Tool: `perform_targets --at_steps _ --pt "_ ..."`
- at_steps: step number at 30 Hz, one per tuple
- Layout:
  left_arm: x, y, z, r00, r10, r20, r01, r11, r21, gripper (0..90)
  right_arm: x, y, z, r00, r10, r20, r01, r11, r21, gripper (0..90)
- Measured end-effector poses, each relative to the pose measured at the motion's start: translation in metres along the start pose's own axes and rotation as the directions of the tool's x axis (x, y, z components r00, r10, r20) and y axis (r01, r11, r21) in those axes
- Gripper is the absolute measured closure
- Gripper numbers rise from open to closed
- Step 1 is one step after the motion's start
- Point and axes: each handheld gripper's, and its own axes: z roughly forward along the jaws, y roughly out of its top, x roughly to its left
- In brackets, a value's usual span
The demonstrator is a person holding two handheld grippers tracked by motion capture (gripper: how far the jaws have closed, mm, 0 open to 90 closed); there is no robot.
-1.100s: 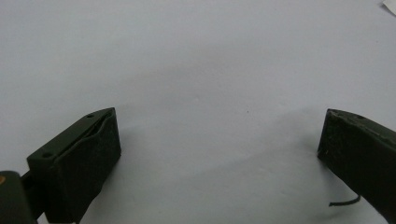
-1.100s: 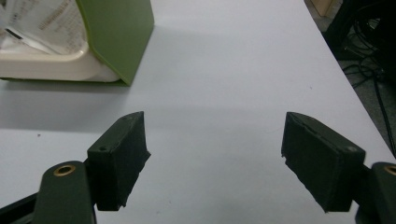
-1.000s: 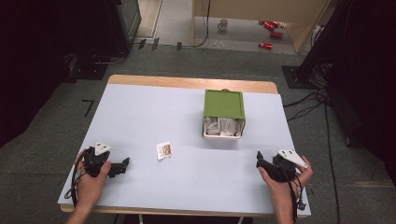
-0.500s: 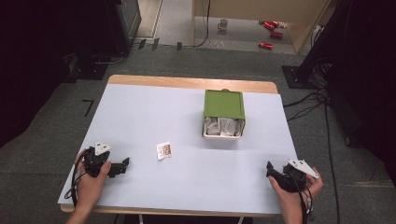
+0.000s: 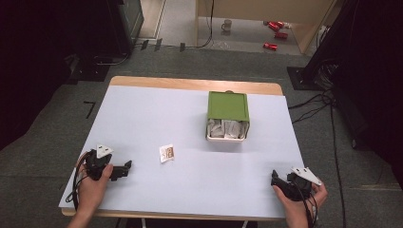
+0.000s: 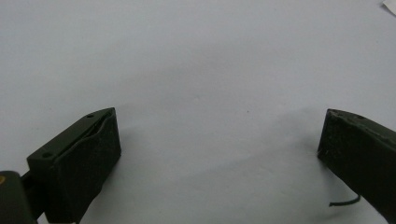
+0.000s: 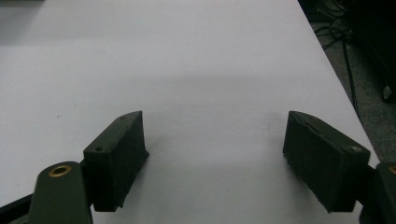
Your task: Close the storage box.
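Note:
A green box with its lid raised stands right of the table's middle, holding white packets. One small white sachet lies on the pale tabletop, left of centre. My left gripper rests near the front left corner, open, with bare table between its jaws; the sachet's corner peeks in at the top right of the left gripper view. My right gripper sits at the front right corner, open over bare table.
The table's right edge runs close beside my right gripper, with cables on the floor beyond. Behind the table the floor holds a mug and red cans. Dark equipment stands at both sides.
My right gripper has drawn back toward the front right corner of the table. The left gripper, the sachet and the box have stayed put.

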Motion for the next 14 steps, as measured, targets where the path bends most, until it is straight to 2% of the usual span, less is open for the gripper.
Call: perform_targets --at_steps 14 --pt "-0.0001 0.0 0.0 1.0 0.001 -0.001 -0.001 1.0 0.001 0.0 0.0001 -0.0002 0.0003 1.0 -0.001 0.002 0.001 1.0 -0.001 21.0"
